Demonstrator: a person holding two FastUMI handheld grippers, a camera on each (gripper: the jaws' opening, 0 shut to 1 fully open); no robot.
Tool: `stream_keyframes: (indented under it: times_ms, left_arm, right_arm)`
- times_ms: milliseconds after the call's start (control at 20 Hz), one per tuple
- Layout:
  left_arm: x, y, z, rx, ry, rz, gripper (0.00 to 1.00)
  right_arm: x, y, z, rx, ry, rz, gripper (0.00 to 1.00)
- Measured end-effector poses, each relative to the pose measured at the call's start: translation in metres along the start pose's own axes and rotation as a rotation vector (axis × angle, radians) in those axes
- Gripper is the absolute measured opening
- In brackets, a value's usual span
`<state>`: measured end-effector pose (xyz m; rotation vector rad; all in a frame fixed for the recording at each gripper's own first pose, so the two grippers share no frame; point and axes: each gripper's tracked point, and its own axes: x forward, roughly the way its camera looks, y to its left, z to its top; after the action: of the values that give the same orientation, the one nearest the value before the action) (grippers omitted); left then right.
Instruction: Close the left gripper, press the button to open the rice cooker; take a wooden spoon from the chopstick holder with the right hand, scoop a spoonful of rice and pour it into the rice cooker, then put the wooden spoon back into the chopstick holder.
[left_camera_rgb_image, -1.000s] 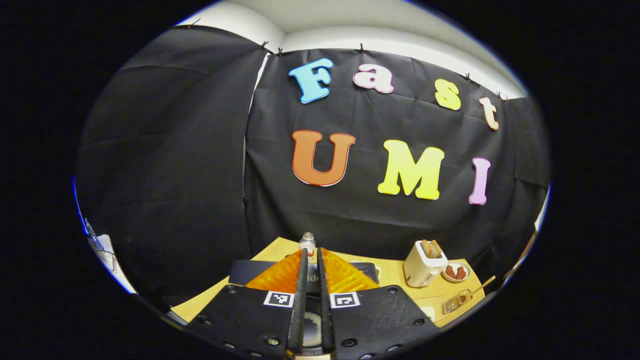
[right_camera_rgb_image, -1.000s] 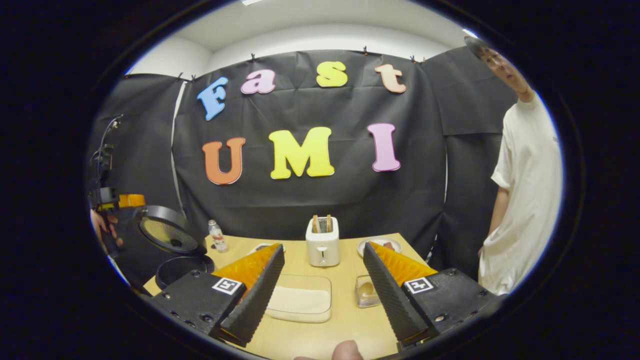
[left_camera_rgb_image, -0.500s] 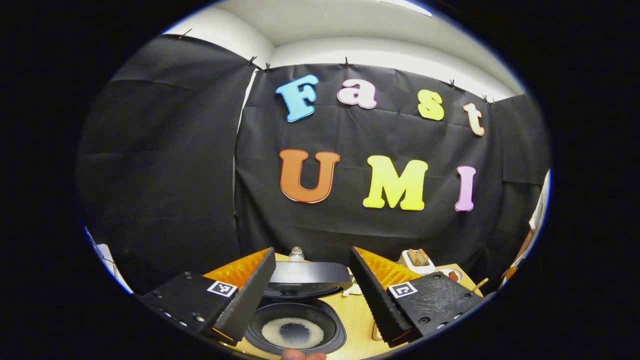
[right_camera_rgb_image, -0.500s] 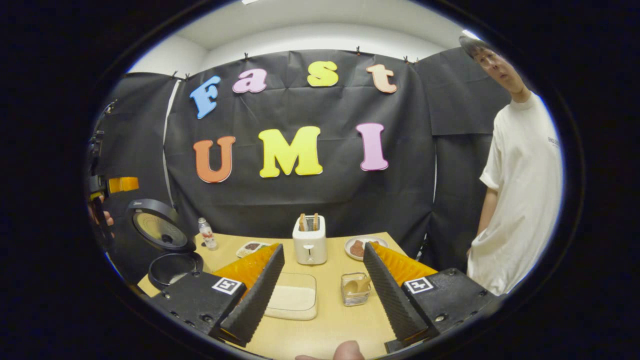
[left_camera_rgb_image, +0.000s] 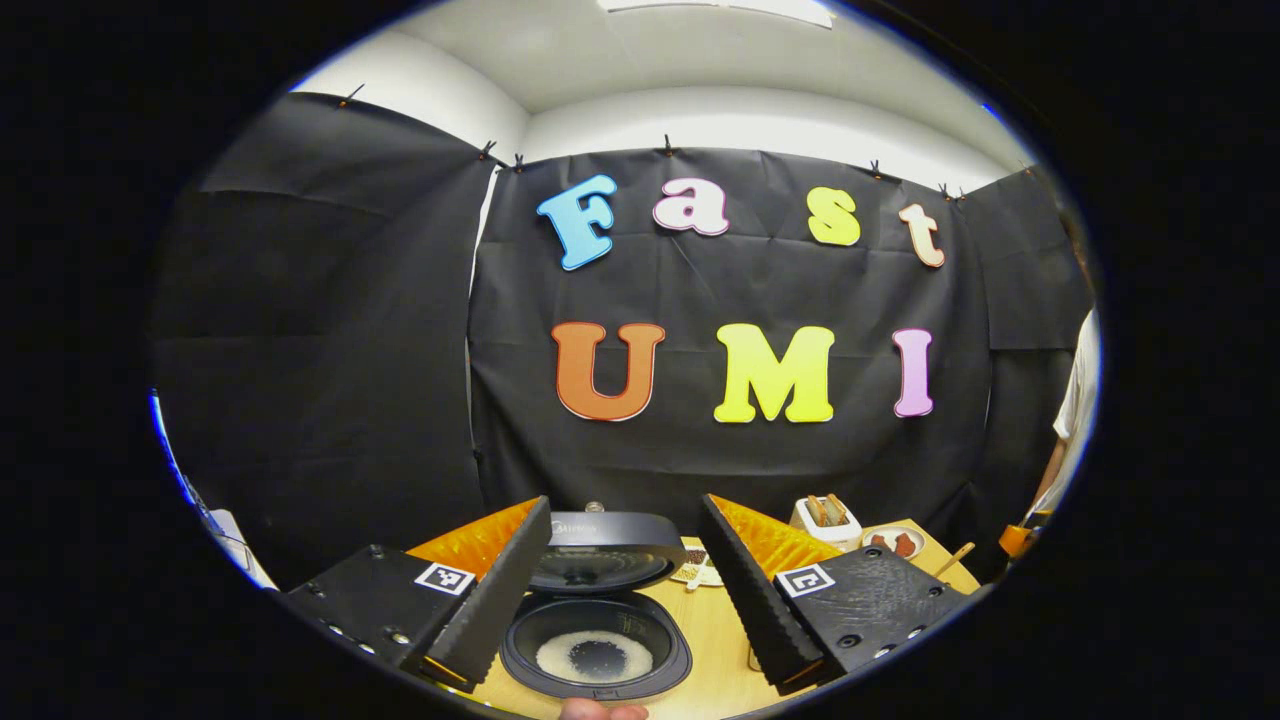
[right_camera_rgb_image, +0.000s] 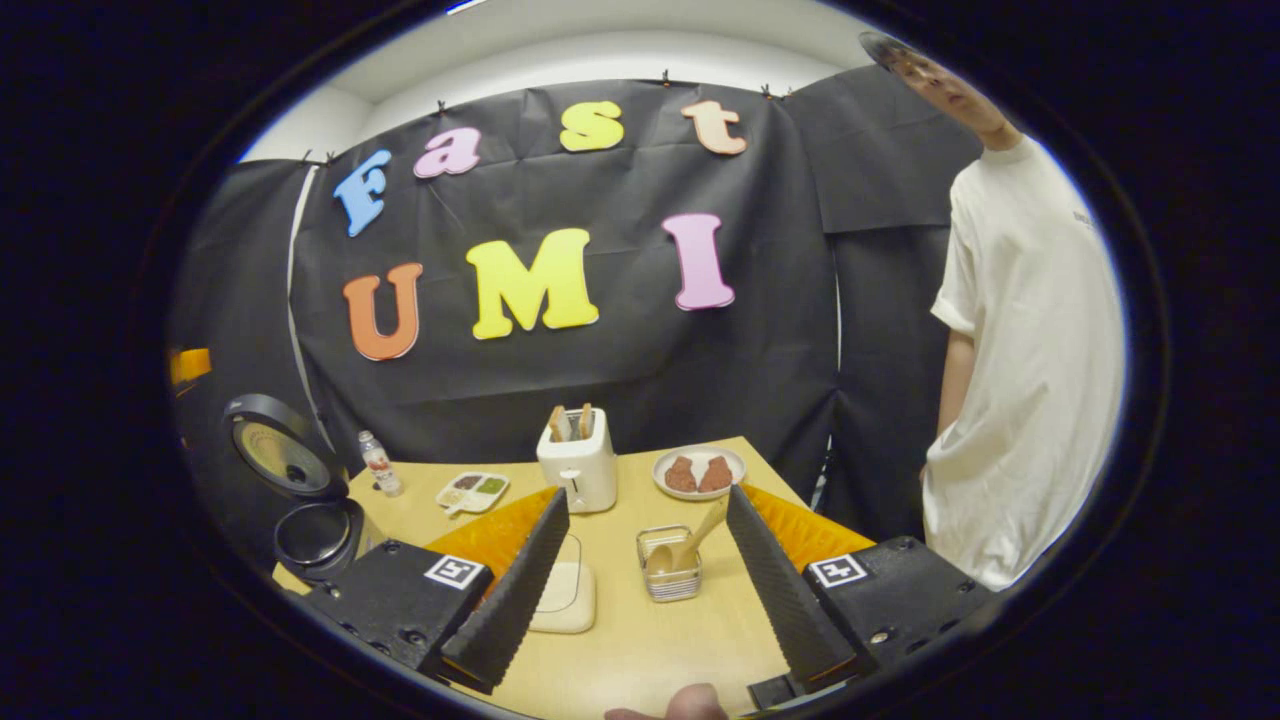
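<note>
— Wooden, pale, that's the surface (right_camera_rgb_image: 640, 640), and it carries everything. Beside it at the right of the right gripper view stands a person in a white T-shirt (right_camera_rgb_image: 1020, 360).

— And the rice cooker?

— Black rice cooker (left_camera_rgb_image: 596, 650) sits at the surface's near left corner with its lid (left_camera_rgb_image: 605, 548) swung up. In the left gripper view the bowl lies right below, between the two fingers, with a ring of white rice on its bottom. In the right gripper view the rice cooker (right_camera_rgb_image: 312, 535) shows far left.

— The left hand-held gripper?

— The left hand-held gripper (left_camera_rgb_image: 620, 590) hangs above the cooker with its fingers spread wide, holding nothing.

— The right one?

— The right hand-held gripper (right_camera_rgb_image: 645, 585) is also spread wide and empty, above the surface's near edge. Between its fingers stands the chopstick holder (right_camera_rgb_image: 670, 575), a small wire basket, with the wooden spoon (right_camera_rgb_image: 690, 540) in it, bowl down and handle leaning up to the right.

— What else?

— A white toaster (right_camera_rgb_image: 578, 460) with two slices in it stands behind the holder. A clear container of rice (right_camera_rgb_image: 565, 600) lies just left of the holder, partly hidden by the left finger. A plate (right_camera_rgb_image: 698, 472) with two brown pieces sits right of the toaster, a small divided tray (right_camera_rgb_image: 472, 490) to its left, and a little bottle (right_camera_rgb_image: 380, 465) near the cooker's lid.
</note>
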<state>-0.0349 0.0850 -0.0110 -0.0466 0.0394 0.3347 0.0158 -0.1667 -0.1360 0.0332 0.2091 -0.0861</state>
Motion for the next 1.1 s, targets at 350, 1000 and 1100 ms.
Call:
stream_keyframes:
  times_ms: [350, 1000, 1100]
  left_arm:
    - [-0.002, -0.033, -0.008, 0.053, 0.025, 0.002, 0.94]
    - [0.013, -0.068, -0.026, 0.090, 0.079, 0.046, 0.95]
    - [0.014, -0.067, -0.027, 0.086, 0.086, 0.061, 0.94]
  right_arm:
    - [0.085, -0.035, -0.071, 0.067, 0.113, -0.005, 1.00]
    - [0.218, -0.051, -0.136, 0.144, 0.272, 0.071, 0.83]
    - [0.224, -0.049, -0.135, 0.157, 0.276, 0.085, 0.66]
